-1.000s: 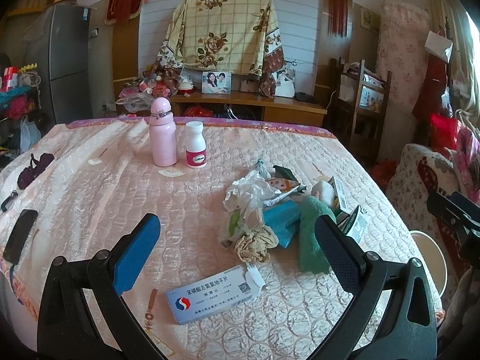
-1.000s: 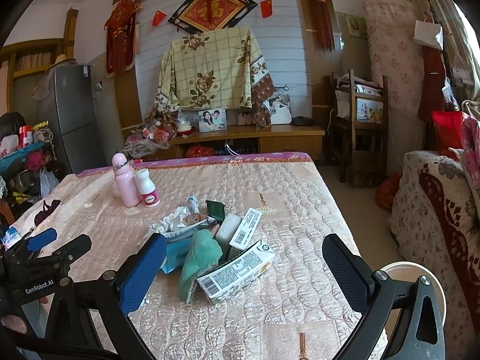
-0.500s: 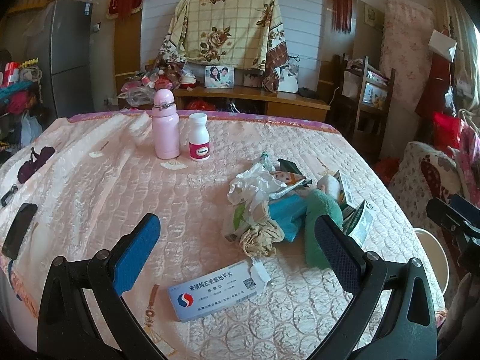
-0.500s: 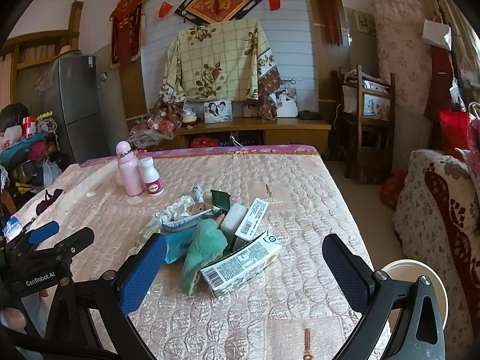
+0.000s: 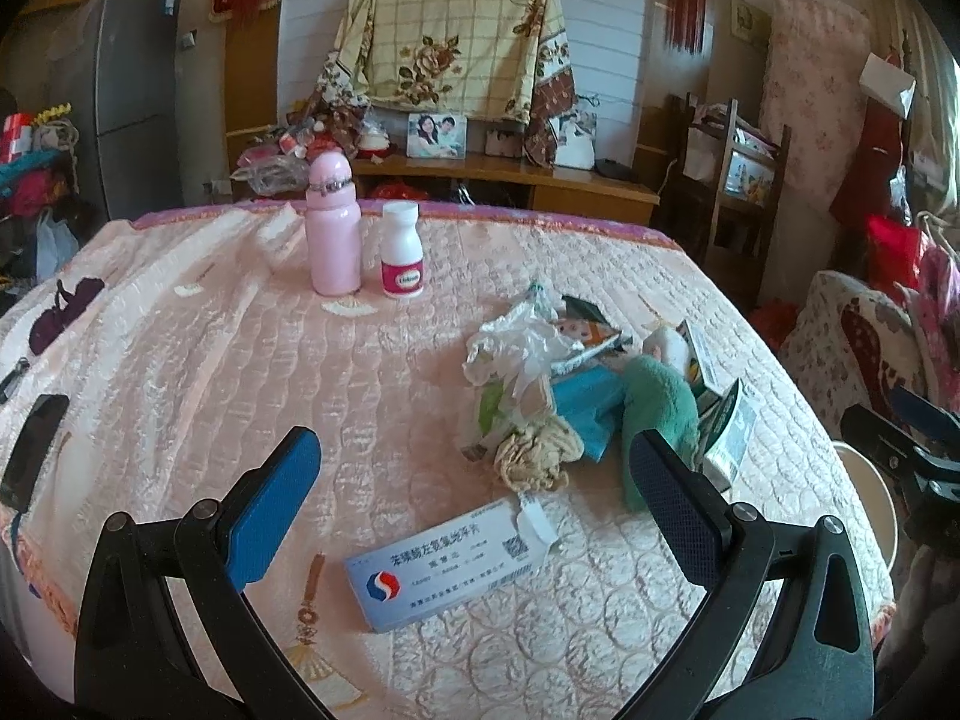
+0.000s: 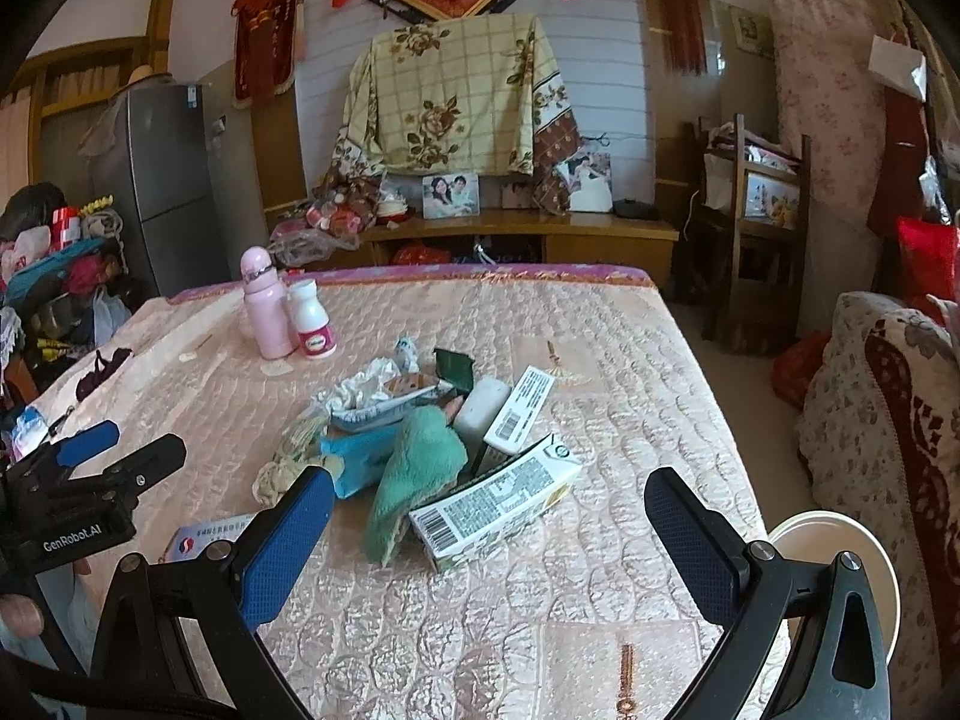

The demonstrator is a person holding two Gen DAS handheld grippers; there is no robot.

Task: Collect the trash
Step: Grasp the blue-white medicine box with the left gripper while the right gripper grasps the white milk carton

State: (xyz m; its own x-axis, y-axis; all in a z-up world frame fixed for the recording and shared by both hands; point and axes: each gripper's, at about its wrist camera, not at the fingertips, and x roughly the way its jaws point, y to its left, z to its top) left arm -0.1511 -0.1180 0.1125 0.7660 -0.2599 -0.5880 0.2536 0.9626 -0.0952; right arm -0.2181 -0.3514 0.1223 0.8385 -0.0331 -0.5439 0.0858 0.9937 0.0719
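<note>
A heap of trash lies mid-table: crumpled white plastic (image 5: 516, 342), a teal cloth (image 5: 657, 414), a beige wad (image 5: 537, 459), a blue packet (image 6: 360, 459) and a flattened carton (image 6: 498, 495). A white-and-blue medicine box (image 5: 447, 564) lies apart, closest to my left gripper (image 5: 471, 516), which hangs open above it with nothing between its fingers. My right gripper (image 6: 489, 540) is open too, low over the table just short of the carton. A white bin (image 6: 840, 570) stands on the floor beside the table's right edge.
A pink bottle (image 5: 332, 228) and a white pill bottle (image 5: 401, 252) stand upright at the back left. A black phone (image 5: 30, 450) lies at the left edge. A patterned sofa arm (image 6: 888, 420) is right of the table.
Both grippers have dropped and tilted down slightly, so the table and trash heap sit higher and a little larger in view. Nothing on the table has moved.
</note>
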